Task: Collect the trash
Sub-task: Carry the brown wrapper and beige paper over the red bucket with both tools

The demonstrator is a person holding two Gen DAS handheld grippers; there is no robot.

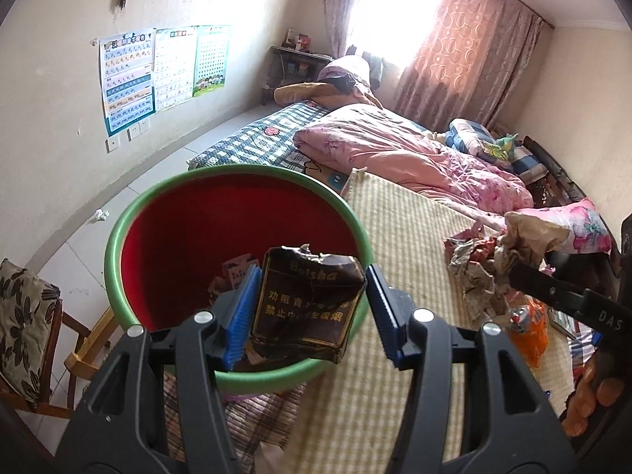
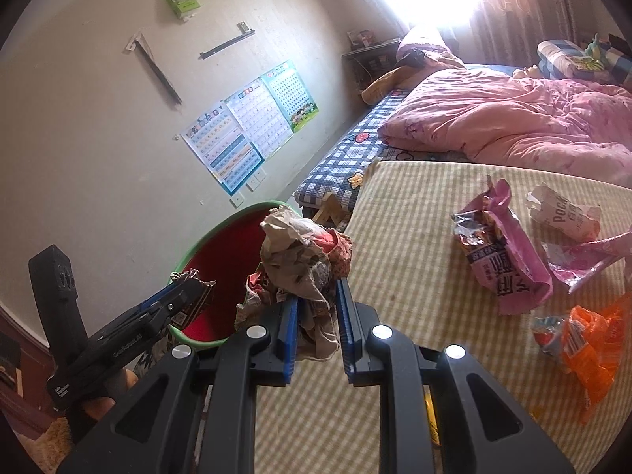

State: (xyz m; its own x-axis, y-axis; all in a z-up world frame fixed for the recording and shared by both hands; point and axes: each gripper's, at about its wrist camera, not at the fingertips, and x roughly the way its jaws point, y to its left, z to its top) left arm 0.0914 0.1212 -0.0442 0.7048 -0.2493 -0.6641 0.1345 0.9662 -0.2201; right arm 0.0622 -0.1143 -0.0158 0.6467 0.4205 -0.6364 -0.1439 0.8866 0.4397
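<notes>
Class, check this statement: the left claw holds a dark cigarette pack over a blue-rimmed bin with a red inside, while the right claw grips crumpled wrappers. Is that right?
One detail is wrong: the bin's rim is green, not blue, as the left wrist view shows. The rest stands: the left claw holds the dark cigarette pack over its red inside, and the right claw grips crumpled wrappers.

The bin (image 1: 233,245) stands beside the bed, left of the mat (image 2: 414,245). Wrappers (image 2: 501,245) lie on the mat. The quilt (image 2: 505,118) lies behind them.
</notes>
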